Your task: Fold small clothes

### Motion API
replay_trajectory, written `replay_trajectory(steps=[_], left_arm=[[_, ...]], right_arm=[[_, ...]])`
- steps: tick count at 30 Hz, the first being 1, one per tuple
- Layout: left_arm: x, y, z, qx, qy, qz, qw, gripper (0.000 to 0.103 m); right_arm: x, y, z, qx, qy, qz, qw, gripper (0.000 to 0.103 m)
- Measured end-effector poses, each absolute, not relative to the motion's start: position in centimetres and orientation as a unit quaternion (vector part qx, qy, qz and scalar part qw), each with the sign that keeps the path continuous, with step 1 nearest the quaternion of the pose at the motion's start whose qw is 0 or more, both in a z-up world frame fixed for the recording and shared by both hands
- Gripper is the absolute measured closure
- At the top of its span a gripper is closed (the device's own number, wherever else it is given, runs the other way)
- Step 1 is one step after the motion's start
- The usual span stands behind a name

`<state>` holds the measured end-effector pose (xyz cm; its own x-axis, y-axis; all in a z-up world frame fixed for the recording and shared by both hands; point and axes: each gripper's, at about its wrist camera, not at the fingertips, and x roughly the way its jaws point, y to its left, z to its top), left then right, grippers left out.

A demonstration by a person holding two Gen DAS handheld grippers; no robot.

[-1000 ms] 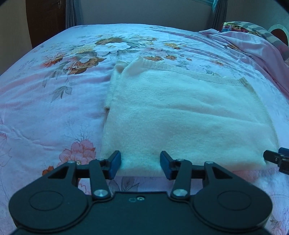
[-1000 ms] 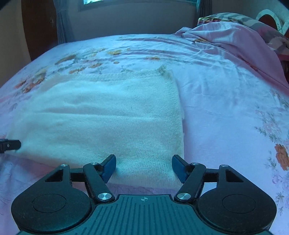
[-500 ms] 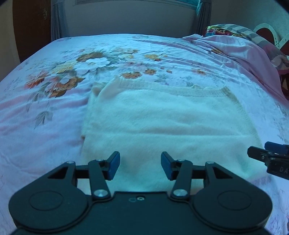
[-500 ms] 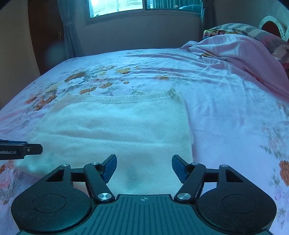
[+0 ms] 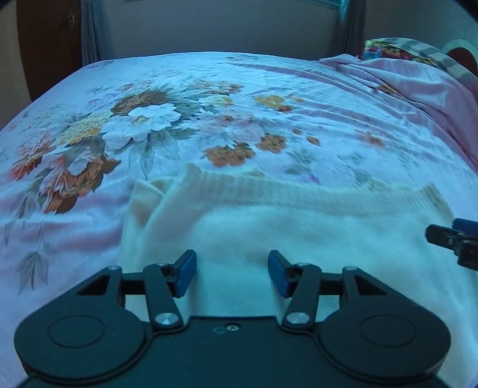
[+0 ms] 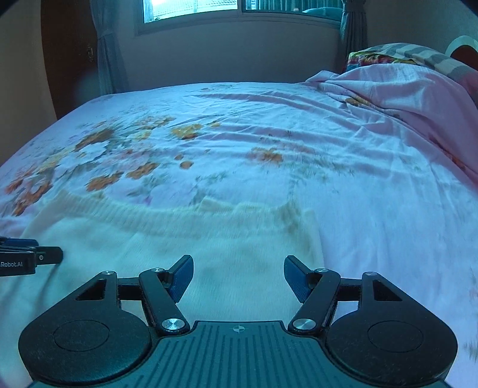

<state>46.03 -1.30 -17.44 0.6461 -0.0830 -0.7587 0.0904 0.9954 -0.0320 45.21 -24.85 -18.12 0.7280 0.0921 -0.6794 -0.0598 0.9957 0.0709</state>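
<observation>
A cream knitted sweater (image 5: 298, 232) lies folded flat on the floral bed sheet (image 5: 209, 104), its ribbed edge on the far side. My left gripper (image 5: 231, 268) hovers over the sweater's left half. Its jaws are opening, and only the flat knit lies below the blue pads, nothing gripped. My right gripper (image 6: 237, 271) stands open over the right half of the sweater (image 6: 209, 253), near its right edge, with nothing held. The right gripper (image 5: 448, 238) shows at the right edge of the left wrist view, and the left gripper (image 6: 30, 256) at the left edge of the right wrist view.
A crumpled pink blanket (image 6: 403, 89) and a patterned pillow (image 6: 388, 55) are heaped at the far right of the bed. Behind the bed are a wall with a window (image 6: 194, 9), curtains and a dark wooden door (image 5: 44, 44). Bare sheet stretches beyond the sweater.
Both grippers have moved forward over the sweater, from its near edge towards its ribbed far edge. The sweater lies as before.
</observation>
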Motion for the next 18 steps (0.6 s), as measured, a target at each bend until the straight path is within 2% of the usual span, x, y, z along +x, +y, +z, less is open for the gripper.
replay_trajectory(steps=[4,10,18], left_arm=[[48.9,-0.1,-18.1,-0.017,0.426,-0.030,0.904,0.051],[50.3,1.7,-18.4,-0.062,0.432,-0.010,0.900,0.055],[44.1,2.3,-16.7,-0.037,0.423,-0.027,0.905,0.051]], right_arm=[[48.4,-25.4,-19.4,0.002,0.378,0.022,0.925,0.036],[50.6,-27.5,-21.5,0.014,0.412,-0.011,0.911,0.035],[44.2,-25.0,-18.0,0.015,0.365,0.023,0.931,0.035]])
